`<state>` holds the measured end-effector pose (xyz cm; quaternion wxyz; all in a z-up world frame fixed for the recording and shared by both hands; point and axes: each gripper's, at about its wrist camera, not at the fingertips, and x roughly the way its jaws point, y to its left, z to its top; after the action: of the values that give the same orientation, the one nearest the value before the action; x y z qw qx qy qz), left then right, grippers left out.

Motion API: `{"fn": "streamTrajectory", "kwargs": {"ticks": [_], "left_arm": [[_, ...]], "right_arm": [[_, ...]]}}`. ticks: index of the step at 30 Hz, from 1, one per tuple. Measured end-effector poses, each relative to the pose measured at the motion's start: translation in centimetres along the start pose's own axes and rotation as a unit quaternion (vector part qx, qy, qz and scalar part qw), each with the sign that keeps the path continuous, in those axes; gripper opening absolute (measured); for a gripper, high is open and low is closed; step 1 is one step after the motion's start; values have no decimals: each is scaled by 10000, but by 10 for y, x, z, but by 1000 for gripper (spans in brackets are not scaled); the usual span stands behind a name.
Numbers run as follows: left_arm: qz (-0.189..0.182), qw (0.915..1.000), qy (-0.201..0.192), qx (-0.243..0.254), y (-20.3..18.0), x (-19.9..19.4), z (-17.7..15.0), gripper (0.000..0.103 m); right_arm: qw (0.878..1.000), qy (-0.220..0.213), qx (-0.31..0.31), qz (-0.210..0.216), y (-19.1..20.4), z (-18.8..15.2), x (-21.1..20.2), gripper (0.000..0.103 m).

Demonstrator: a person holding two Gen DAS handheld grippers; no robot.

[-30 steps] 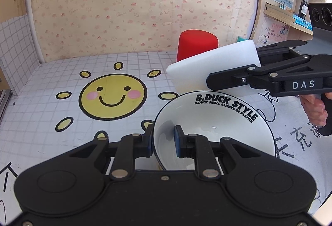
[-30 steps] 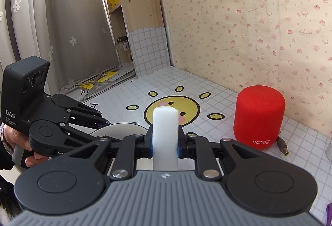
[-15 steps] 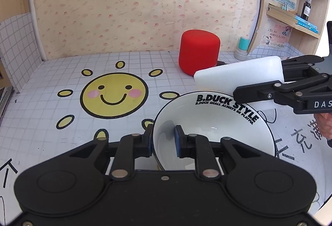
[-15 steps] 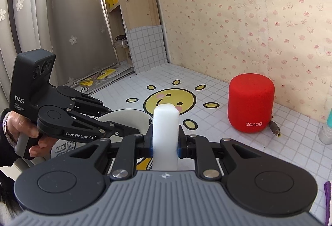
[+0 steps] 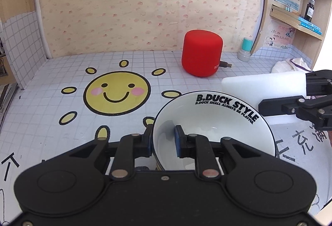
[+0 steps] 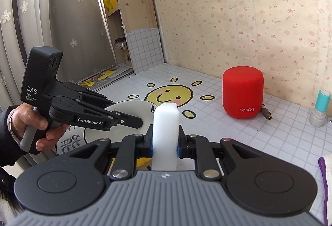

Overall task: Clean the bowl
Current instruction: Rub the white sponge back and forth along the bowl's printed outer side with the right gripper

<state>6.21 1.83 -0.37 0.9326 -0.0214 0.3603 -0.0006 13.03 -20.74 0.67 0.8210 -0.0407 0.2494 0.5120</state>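
**A:** Left wrist view: bowl on the table, rim pinched by the left gripper. Sponge clamped in the right gripper, beside the bowl.

**B:** Sponge should be lowered flat inside, bowl kept pinned.

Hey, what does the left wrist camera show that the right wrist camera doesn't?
Only the left wrist view shows the inside of the bowl with its black lettering, the left gripper clamped on its rim, and the wooden shelf with a dark bottle.

Only the right wrist view shows the person's left hand, the curtain, and the right gripper squeezing the white sponge end-on.

Both show the red speaker, the smiling sun picture and the teal-capped bottle.
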Motion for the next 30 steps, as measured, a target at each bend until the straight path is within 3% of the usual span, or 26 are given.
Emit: {"fn": "streamTrajectory", "kwargs": {"ticks": [14,17,18,25,30], "left_arm": [[-195,9990,-109,376,2,-5,4,22],[-221,9980,-180,564,2,-6,8,38],[-239,9975,-193,632,2,-5,10,39],[-738,9925,171,964,4,13,19,34],[-721,9929,143,935,3,13,13,27]], "right_arm": [[9998,-123,71,-142,-1,-6,-1,21],[9998,-124,81,-137,-1,-7,0,21],[9998,-122,84,-135,-1,-8,0,21],[9998,-92,94,-136,-1,-7,3,21],[9998,-117,116,-138,-2,-6,5,21]]}}
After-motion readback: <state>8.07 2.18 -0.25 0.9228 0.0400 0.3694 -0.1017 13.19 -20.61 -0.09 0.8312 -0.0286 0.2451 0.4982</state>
